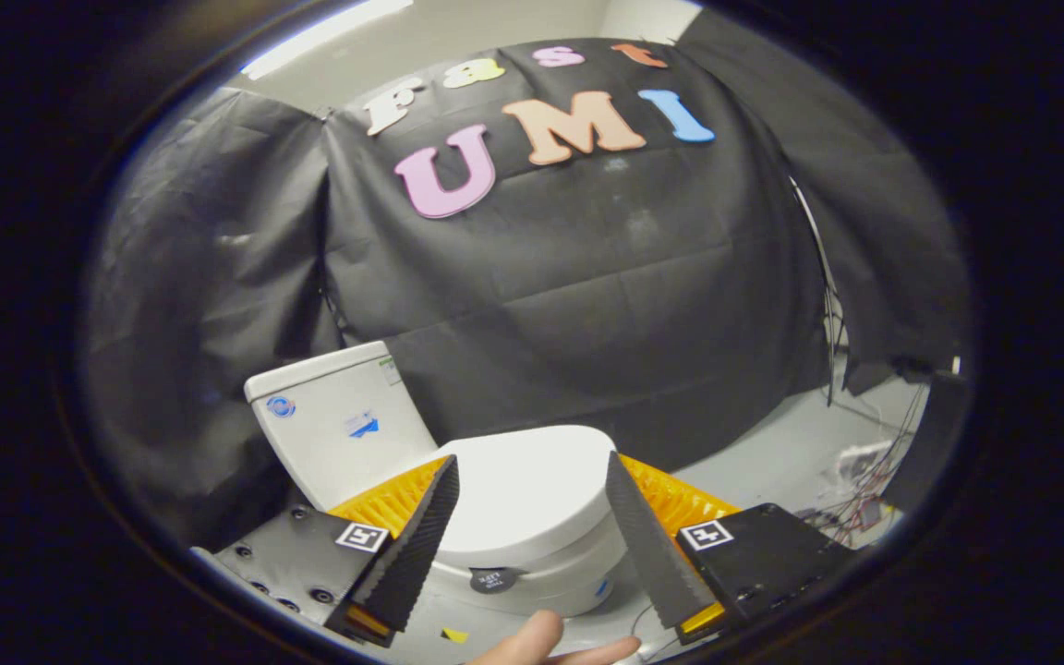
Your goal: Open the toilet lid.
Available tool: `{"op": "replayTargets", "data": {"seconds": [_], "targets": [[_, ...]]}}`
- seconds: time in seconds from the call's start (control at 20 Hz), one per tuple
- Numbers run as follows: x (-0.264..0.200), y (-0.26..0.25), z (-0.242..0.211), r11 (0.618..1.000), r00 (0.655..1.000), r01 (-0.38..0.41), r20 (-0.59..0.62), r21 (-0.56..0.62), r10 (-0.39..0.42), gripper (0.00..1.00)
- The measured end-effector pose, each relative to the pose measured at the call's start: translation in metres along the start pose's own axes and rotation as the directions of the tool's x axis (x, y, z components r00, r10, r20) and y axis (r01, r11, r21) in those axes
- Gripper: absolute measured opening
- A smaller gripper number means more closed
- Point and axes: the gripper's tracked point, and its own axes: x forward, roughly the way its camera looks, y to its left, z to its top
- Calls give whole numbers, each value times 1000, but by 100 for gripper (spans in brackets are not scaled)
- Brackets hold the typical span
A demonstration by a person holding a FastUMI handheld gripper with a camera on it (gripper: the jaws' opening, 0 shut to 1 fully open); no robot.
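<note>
Your gripper (532, 476) is spread wide above the closed toilet lid (523, 494), apparently not touching it; the tank (333, 420) stands behind.

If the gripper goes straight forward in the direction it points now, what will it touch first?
Probably the closed toilet lid, which lies between and just ahead of the open gripper fingers. The tank stands behind it, off to one side. Depth is unclear, so the gripper might pass just over the lid.
</note>
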Motion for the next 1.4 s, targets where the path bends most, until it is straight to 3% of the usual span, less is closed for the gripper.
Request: {"op": "replayTargets", "data": {"seconds": [0.15,0.3,0.4,0.55,0.65,0.95,1.05,1.15,1.4], "targets": [[16,-8,0,986,997,-3,71,164,-9,99],[27,-15,-53,961,999,11,-37,276,-1,98],[27,-21,-80,931,995,38,-104,363,0,99],[27,-37,-104,882,989,120,-133,457,-66,96],[25,-39,-111,843,988,136,-139,521,-74,94],[23,0,-153,773,963,127,-263,621,54,91],[27,16,-180,770,935,155,-343,619,88,86],[23,39,-214,796,871,168,-465,581,156,86],[29,47,-207,735,883,179,-435,655,173,54]]}}
